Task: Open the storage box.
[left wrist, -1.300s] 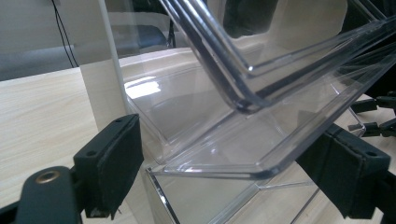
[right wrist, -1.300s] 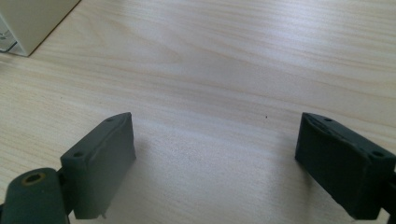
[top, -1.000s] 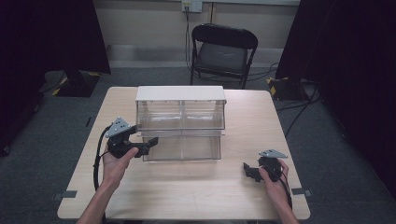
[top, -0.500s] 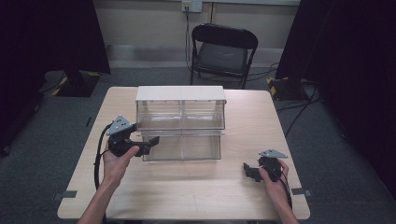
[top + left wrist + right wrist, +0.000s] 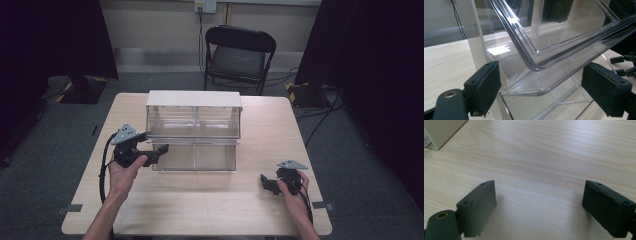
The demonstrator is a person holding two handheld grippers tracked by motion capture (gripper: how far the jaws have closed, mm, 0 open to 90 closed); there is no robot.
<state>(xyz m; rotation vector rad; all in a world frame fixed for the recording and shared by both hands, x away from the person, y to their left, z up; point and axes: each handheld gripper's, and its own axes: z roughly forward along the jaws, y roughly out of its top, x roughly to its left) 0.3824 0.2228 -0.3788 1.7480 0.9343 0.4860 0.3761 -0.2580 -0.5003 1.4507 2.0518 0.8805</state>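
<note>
A person is standing at the near edge of the wooden table [image 5: 210,200], holding a gripper in each hand. The left gripper [image 5: 159,150] is sitting right up against the lower left corner of the clear plastic drawer unit [image 5: 194,131], which is standing on the table with a white top and see-through compartments. The lower drawer [image 5: 196,156] of the unit is sticking out toward the person, past the front of the upper drawers. From the left gripper's own camera, its jaws are standing wide apart, and the rounded corner of the lower drawer [image 5: 541,82] is lying just ahead of them and between them. The jaws are gripping nothing; I cannot tell whether either pad is touching the plastic. The person's left hand [image 5: 125,172] is wrapped under the gripper body, and its black cable is looping down toward the table edge.

The right gripper [image 5: 266,181] is resting low over the table, well apart from the drawer unit, off to that unit's right and nearer the person. Its jaws are also spread wide, with bare table wood [image 5: 544,170] showing between them and nothing in their hold. A pale corner of the drawer unit [image 5: 441,131] is sitting far ahead and to the left of those jaws. Beyond the table, a black folding chair [image 5: 239,55] is facing it.
</note>
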